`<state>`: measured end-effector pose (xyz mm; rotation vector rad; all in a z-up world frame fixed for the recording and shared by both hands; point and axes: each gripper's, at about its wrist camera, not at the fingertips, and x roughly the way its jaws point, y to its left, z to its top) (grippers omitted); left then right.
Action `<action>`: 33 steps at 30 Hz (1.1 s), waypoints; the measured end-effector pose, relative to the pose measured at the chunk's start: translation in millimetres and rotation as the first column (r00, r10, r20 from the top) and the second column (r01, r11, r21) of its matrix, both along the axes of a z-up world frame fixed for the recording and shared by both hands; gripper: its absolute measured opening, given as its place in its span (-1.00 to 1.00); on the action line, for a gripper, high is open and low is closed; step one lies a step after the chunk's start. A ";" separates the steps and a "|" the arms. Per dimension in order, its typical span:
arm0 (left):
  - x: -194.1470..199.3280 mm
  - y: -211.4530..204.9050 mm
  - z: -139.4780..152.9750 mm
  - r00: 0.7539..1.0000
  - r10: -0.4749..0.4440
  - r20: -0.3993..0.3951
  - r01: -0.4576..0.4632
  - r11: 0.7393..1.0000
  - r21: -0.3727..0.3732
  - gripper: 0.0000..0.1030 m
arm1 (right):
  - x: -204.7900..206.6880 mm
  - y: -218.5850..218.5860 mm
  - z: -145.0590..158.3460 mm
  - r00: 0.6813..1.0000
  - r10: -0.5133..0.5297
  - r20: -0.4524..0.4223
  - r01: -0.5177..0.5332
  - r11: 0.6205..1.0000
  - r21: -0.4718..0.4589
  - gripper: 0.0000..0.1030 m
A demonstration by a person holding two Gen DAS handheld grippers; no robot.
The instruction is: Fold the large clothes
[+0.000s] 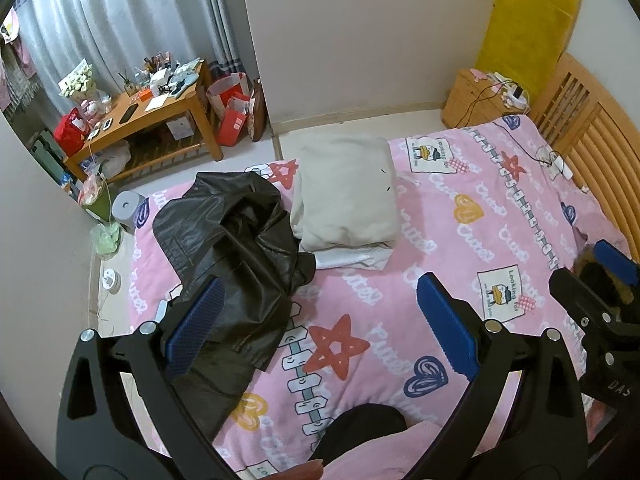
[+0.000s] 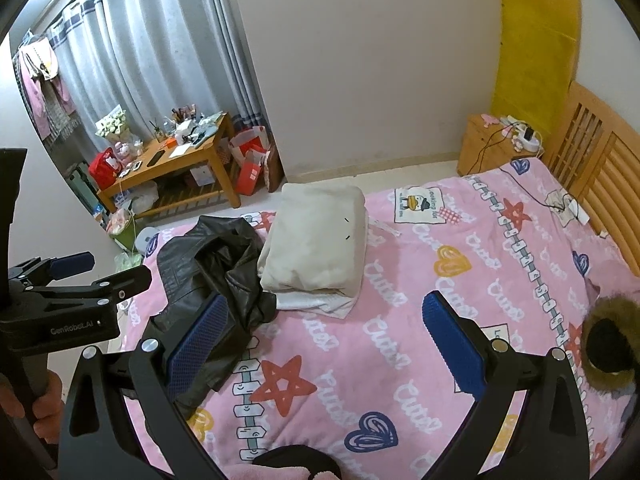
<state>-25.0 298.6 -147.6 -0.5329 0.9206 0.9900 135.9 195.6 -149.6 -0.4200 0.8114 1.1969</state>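
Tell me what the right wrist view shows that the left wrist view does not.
Only the right wrist view shows a hand gripping the left gripper's handle, and clothes hanging by the curtain. Only the left wrist view shows a white disc on the floor. Both show the black jacket, crumpled, beside the folded beige stack on the pink bed, and both grippers open and holding nothing: left gripper, right gripper.

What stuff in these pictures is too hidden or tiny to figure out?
- Brown furry thing, right wrist view: cut off by the edge.
- Black jacket's lower part, left wrist view: behind the left tongs.
- Items on the wooden table, both views: too small.
- White layer: under the folded cream garment.
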 end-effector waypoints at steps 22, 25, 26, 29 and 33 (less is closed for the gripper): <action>14.3 -8.3 15.8 0.999 -0.037 0.009 0.036 0.997 0.064 0.88 | 4.7 -2.0 0.9 1.000 -0.004 0.018 0.003 1.000 0.004 0.84; 10.6 -5.5 16.9 0.999 -0.024 0.042 0.022 0.999 0.049 0.88 | 4.7 -2.2 1.2 1.000 -0.005 0.018 0.005 1.000 0.006 0.84; 10.0 -4.8 16.6 0.999 -0.021 0.045 0.019 0.999 0.045 0.88 | 3.6 -1.5 1.0 1.000 -0.005 0.019 0.005 1.000 0.004 0.85; 9.6 -2.8 13.9 0.999 -0.014 0.045 0.013 1.000 0.028 0.88 | 5.8 -2.5 0.8 1.000 -0.004 0.021 0.004 1.000 0.002 0.84; 9.4 -1.3 9.7 0.999 -0.012 0.049 0.012 1.000 0.002 0.88 | 4.5 -1.9 0.9 1.000 -0.005 0.021 0.005 1.000 0.002 0.84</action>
